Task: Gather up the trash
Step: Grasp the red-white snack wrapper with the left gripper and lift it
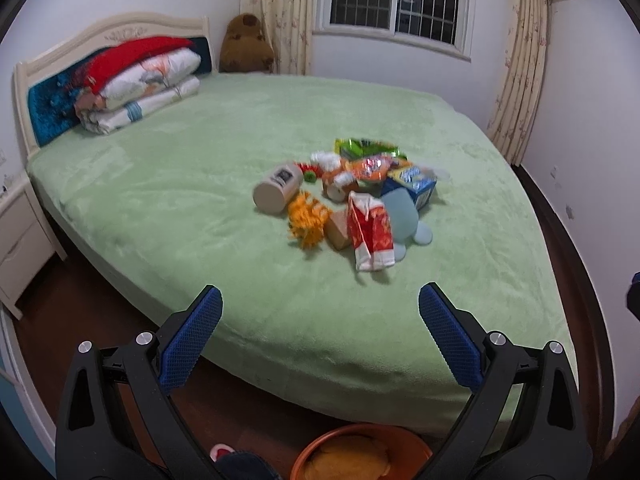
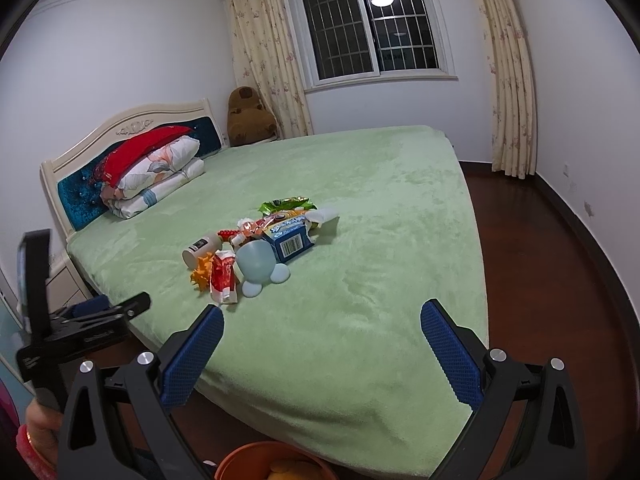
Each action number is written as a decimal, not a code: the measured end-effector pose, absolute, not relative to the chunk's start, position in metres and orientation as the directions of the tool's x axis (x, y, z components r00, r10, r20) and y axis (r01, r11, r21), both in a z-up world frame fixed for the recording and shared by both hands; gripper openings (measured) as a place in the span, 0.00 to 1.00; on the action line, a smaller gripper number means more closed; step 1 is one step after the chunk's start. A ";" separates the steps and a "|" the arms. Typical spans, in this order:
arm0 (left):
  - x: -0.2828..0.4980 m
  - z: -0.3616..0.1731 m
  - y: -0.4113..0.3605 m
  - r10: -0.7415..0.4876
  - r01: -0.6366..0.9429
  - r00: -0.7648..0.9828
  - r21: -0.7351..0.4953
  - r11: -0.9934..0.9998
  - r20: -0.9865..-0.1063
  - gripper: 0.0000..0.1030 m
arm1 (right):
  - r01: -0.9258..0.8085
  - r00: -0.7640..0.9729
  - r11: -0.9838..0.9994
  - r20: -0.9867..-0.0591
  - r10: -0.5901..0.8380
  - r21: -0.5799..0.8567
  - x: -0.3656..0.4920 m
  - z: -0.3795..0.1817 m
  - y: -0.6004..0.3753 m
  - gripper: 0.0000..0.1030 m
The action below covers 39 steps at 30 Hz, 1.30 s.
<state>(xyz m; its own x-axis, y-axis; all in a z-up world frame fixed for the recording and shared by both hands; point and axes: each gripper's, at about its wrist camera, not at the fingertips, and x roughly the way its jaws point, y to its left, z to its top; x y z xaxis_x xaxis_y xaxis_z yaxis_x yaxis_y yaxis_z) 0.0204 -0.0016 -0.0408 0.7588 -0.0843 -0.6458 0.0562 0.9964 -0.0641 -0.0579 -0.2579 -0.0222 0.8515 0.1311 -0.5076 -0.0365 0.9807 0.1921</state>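
Observation:
A pile of trash and toys lies mid-bed on the green blanket (image 1: 200, 184): a paper cup (image 1: 277, 191) on its side, a red-and-white wrapper (image 1: 370, 232), a blue box (image 1: 414, 184), a green snack bag (image 1: 360, 147), an orange pompom (image 1: 307, 220) and a pale blue plush (image 1: 404, 216). The pile also shows in the right wrist view, with the red wrapper (image 2: 223, 276) and blue box (image 2: 290, 240). My left gripper (image 1: 320, 312) is open and empty, short of the pile. My right gripper (image 2: 322, 324) is open and empty over the bed's near edge.
An orange basin (image 1: 360, 456) sits on the floor below the bed's foot; it also shows in the right wrist view (image 2: 272, 462). Folded quilts (image 1: 136, 80) lie by the headboard. A nightstand (image 1: 20, 236) stands at left. A brown plush (image 1: 246, 44) sits in the corner.

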 end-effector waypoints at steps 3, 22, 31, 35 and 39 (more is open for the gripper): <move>0.037 -0.057 -0.002 -0.125 0.072 0.727 -0.106 0.992 -0.676 0.93 | -0.034 0.847 0.981 -0.515 0.131 0.193 -0.058 -0.026 -0.259 0.94; 0.155 -0.110 -0.038 -0.197 0.091 0.577 -0.177 0.980 -0.792 0.46 | -0.033 0.803 0.984 -0.582 0.130 0.175 -0.061 -0.058 -0.261 0.94; 0.133 -0.093 -0.030 -0.302 0.179 0.580 -0.243 0.953 -0.756 0.22 | -0.042 0.777 0.983 -0.612 0.145 0.180 -0.050 -0.072 -0.255 0.94; 0.102 -0.067 -0.011 -0.342 0.230 0.635 -0.253 0.940 -0.693 0.22 | -0.052 0.760 0.977 -0.626 0.173 0.207 -0.036 -0.080 -0.251 0.94; 0.072 -0.051 0.010 -0.346 0.242 0.681 -0.247 0.938 -0.646 0.22 | -0.090 0.742 0.974 -0.638 0.206 0.210 -0.009 -0.087 -0.236 0.94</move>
<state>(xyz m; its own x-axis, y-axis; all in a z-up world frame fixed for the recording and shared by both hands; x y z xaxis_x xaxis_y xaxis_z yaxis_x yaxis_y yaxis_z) 0.0723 0.0099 -0.0509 0.6806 -0.3456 -0.6461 0.2417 0.9383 -0.2474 -0.0091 -0.2360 -0.0872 0.7417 0.2063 -0.6382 -0.0900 0.9735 0.2100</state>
